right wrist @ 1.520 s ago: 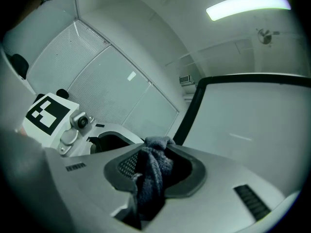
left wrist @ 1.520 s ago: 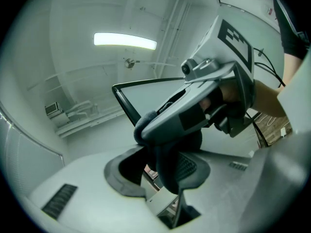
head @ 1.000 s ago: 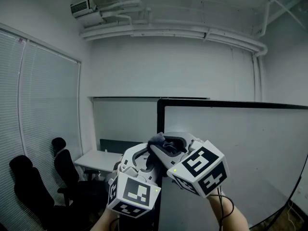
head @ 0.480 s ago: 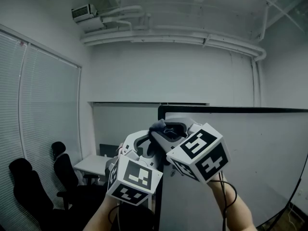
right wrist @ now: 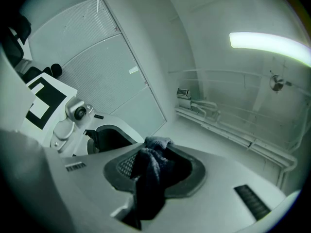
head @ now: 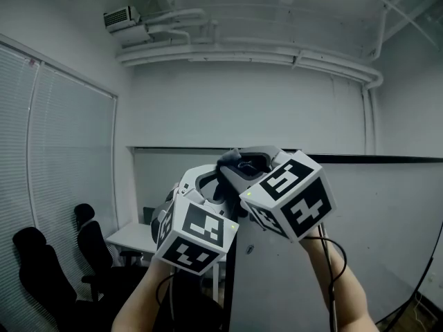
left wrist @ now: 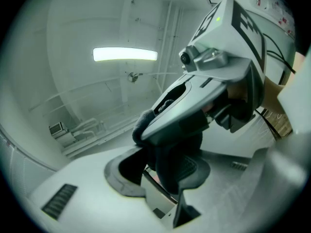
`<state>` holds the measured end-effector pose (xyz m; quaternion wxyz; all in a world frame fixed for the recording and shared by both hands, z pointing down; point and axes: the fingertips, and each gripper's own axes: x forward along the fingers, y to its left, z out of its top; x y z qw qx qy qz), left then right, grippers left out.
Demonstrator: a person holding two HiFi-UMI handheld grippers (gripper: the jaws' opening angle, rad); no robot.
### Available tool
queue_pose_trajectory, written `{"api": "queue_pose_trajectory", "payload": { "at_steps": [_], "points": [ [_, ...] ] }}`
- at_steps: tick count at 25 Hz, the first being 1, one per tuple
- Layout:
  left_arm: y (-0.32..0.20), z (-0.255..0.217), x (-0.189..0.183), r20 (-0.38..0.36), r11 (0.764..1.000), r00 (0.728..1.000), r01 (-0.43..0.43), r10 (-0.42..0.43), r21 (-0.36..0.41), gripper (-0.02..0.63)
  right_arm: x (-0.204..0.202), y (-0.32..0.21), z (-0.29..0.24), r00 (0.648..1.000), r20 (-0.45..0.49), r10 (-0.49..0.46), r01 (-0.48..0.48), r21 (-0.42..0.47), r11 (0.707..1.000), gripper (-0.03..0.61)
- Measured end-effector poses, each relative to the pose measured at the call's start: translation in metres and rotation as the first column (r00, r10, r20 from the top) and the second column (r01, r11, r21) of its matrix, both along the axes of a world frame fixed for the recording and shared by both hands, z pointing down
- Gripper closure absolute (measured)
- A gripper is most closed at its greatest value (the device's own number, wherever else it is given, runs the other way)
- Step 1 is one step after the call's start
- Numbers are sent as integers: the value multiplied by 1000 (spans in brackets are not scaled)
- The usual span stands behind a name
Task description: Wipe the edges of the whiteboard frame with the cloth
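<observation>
Right gripper (head: 243,164) raised at the top left corner of the whiteboard frame (head: 367,160), jaws clamped on a dark cloth (right wrist: 146,181), left gripper (left wrist: 160,174) just beside and below it, jaws a narrow gap apart, gripping nothing.

A dark grey cloth (right wrist: 148,174) is showing, black-and-white square markers are patterning the left cube (head: 197,237) and right cube (head: 291,196), and a black frame (head: 374,159) is edging the white whiteboard (head: 387,227).
</observation>
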<state>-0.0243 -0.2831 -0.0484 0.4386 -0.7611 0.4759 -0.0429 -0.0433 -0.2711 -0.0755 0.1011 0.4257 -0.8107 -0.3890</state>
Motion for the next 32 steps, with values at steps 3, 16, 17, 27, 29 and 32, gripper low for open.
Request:
{"api": "queue_pose_trajectory", "payload": {
  "at_steps": [3, 16, 17, 27, 29, 32],
  "points": [
    [2, -7, 1, 1, 1000, 1000, 1, -1, 8, 480, 1, 2, -7, 1000, -3, 6, -6, 12, 1000, 474],
    [11, 0, -4, -15, 983, 995, 100, -99, 151, 486, -3, 13, 3, 1000, -4, -18, 18, 45, 999, 476],
    [10, 2, -4, -10, 982, 994, 110, -109, 153, 489, -2, 13, 5, 1000, 0, -22, 22, 41, 999, 476],
    [10, 25, -5, 51, 979, 983, 168, -175, 119, 495, -1, 12, 26, 998, 28, -50, 51, -16, 999, 476],
    [10, 30, -6, 54, 980, 983, 167, -174, 111, 495, -2, 12, 31, 998, 34, -54, 55, -23, 998, 476],
    [12, 36, -5, 58, 981, 984, 164, -170, 104, 495, -1, 14, 38, 997, 44, -59, 60, -27, 998, 476]
  ]
}}
